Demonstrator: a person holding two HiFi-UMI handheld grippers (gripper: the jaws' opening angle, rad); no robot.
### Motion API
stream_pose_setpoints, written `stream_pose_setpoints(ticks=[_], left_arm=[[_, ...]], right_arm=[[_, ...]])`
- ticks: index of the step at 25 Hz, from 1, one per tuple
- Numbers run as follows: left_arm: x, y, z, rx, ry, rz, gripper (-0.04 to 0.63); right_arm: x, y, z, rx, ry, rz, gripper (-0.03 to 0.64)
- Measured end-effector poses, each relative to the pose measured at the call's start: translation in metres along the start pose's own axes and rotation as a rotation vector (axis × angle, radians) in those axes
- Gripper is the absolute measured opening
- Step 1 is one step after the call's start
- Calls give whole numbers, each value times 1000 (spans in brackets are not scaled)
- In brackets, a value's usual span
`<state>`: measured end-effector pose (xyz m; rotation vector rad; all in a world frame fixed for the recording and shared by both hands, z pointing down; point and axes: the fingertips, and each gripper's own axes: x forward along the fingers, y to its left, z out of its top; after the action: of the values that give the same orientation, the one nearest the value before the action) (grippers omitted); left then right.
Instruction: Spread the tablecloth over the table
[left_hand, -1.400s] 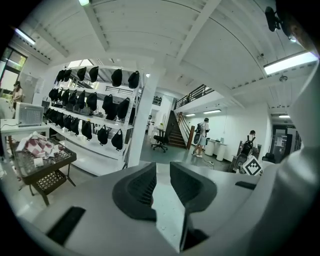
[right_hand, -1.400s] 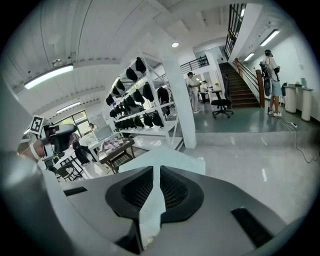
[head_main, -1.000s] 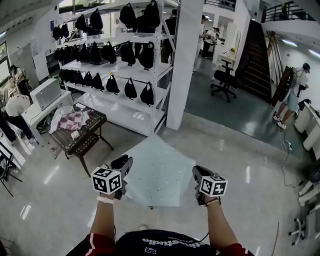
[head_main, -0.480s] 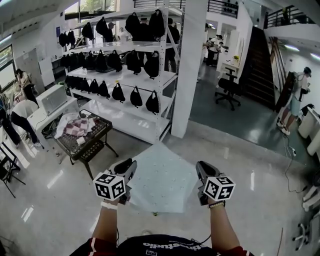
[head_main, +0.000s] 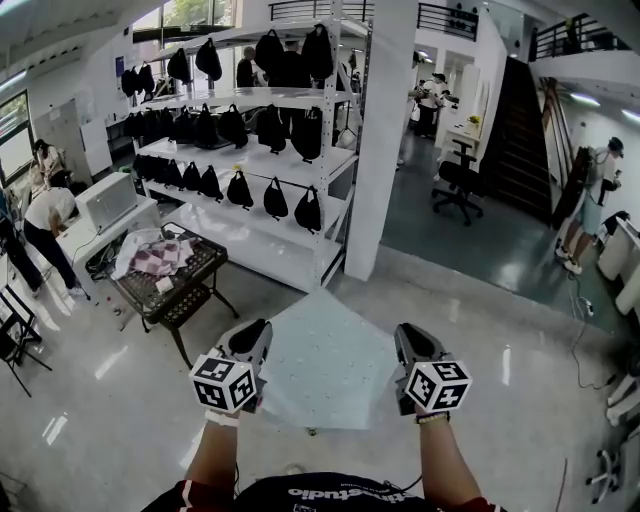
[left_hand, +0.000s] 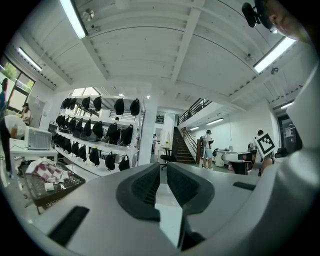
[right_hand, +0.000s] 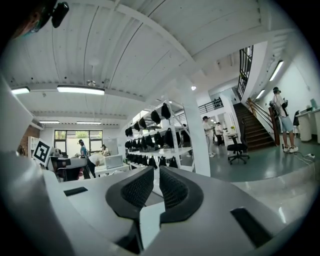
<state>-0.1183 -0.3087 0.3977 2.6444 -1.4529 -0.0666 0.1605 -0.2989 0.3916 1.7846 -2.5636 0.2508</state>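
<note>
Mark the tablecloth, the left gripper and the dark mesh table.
tablecloth (head_main: 325, 360), head view, middle of the pale sheet.
left gripper (head_main: 255, 332), head view, between its fingertips at the cloth's edge.
mesh table (head_main: 200, 258), head view, bare mesh top right of the cloths.

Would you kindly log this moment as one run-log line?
left gripper: shut on tablecloth | right gripper: shut on tablecloth | tablecloth: held up, stretched between both | table: ahead-left, apart from tablecloth

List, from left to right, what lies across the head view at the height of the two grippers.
left gripper → tablecloth, pale, stretched between the two → right gripper. Each gripper is shut on an edge of the tablecloth.
</note>
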Motion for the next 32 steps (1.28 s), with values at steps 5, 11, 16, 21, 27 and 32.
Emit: stream_pose_setpoints(ticks=[5,11,16,21,27,32], left_arm=[[2,-1,2,-1,2,4,28],[2,-6,5,-34,-7,-3,17],[3,-9,6,-30,-20,3,17],[5,-16,6,-22,-20,-6,17],[6,-20,4,-7,-19,-2,17],[8,-20,6,-5,-18,2,17]], right_arm=[[-2,1,8,-17,-29,-21,52],[-7,5,14,-42,-43,-33,31],[-11,4,20,-75,-71,-56,25],[-14,2,20,-89,-69,-63,25],[-15,-1,19,-83,-61,-56,25],[-14,-3,18,-85,-56,-55,25]])
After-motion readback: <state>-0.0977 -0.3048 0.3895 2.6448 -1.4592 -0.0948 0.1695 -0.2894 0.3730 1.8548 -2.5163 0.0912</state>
